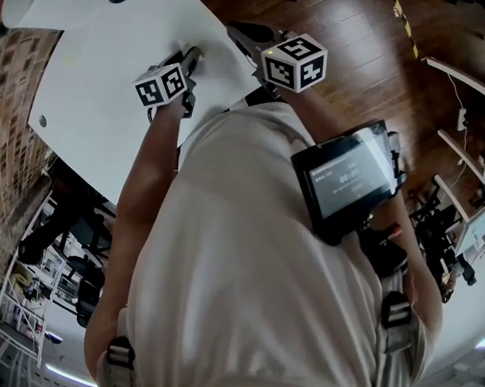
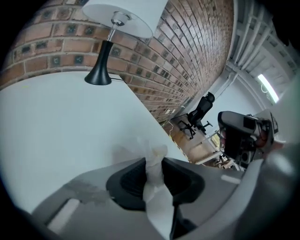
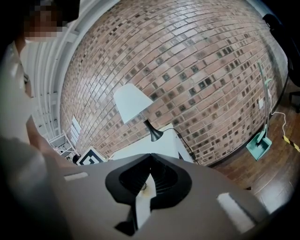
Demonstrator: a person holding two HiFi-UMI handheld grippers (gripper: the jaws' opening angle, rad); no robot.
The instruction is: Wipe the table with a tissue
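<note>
**Tissue pinched in my left jaws, right over the table**

The crumpled white tissue [image 2: 152, 187] sat squeezed between the nearly closed jaws of my left gripper [image 2: 152, 176]. A small wad poked out past the tips, just above the white table [image 2: 61, 126] and near its edge; couldn't tell if it actually touched. My guess at the risk: so little tissue stuck out that the jaw tips could've scraped the tabletop instead, or drag could've torn it or yanked it free. My right gripper [image 3: 150, 180] hung off the table's edge, jaws together, seemingly holding nothing.
</note>
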